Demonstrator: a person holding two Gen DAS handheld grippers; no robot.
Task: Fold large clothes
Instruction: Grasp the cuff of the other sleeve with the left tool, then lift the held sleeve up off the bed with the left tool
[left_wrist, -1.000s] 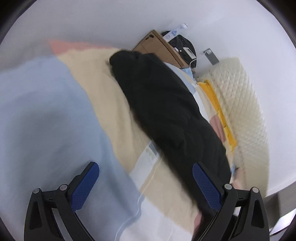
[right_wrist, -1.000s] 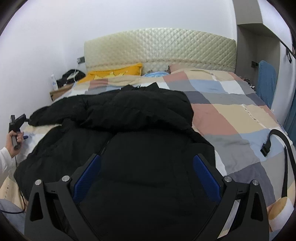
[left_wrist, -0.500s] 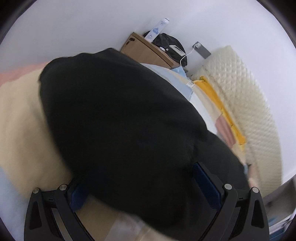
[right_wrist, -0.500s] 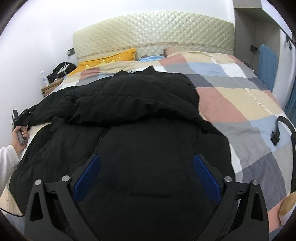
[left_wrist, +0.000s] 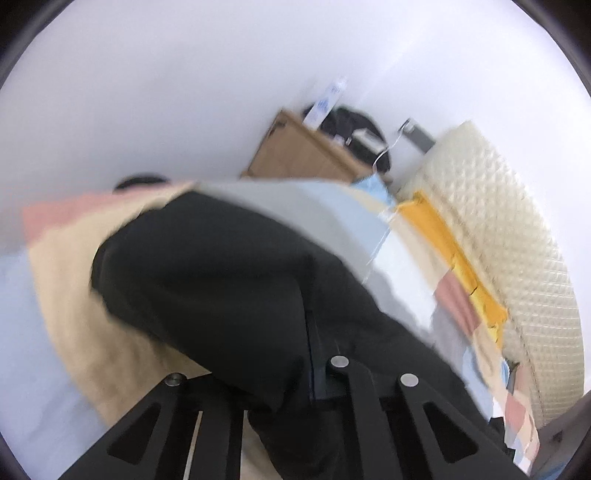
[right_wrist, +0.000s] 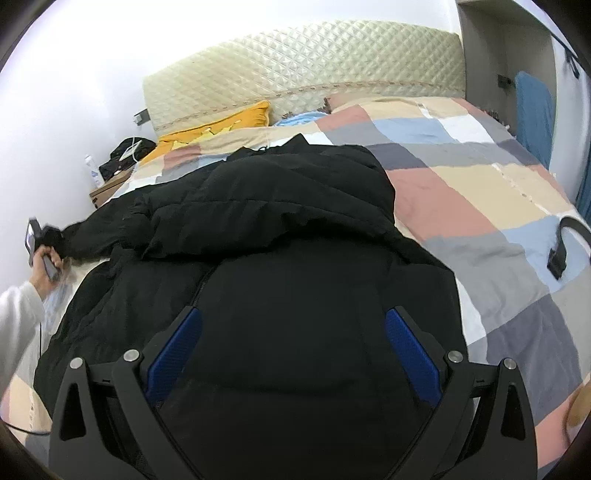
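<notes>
Left wrist view: the left gripper (left_wrist: 310, 373) is seen with its jaws pressed together, pinching a sleeve end of the black puffer jacket (left_wrist: 207, 273). The black fabric is bunched between and over the fingers, so the pads are hidden. The sleeve is lifted off the patchwork duvet (left_wrist: 74, 295); the frame is motion-blurred. Behind it, a yellow pillow (left_wrist: 454, 258) is set against the quilted cream headboard (left_wrist: 517, 236), and a brown nightstand (left_wrist: 295, 155) carrying a dark bag (left_wrist: 354, 125) is seen against the white wall.

Right wrist view: the right gripper (right_wrist: 291, 354) is held spread wide over the jacket (right_wrist: 295, 229), blue pads (right_wrist: 410, 354) on either side of the lower body panel. Contact with the fabric cannot be told; nothing is pinched. The jacket is spread across the left and middle of the bed, collar end towards the headboard (right_wrist: 303, 66), upper part rumpled. At far left, the left gripper (right_wrist: 40, 240) is gripped by a hand (right_wrist: 46, 264) in a white sleeve (right_wrist: 18, 317), with the jacket's sleeve pulled out sideways past the bed edge. A black strap (right_wrist: 561, 251) lies on the duvet (right_wrist: 480, 192) at right, well apart from the jacket. A blue towel (right_wrist: 532, 110) hangs by the wall.
</notes>
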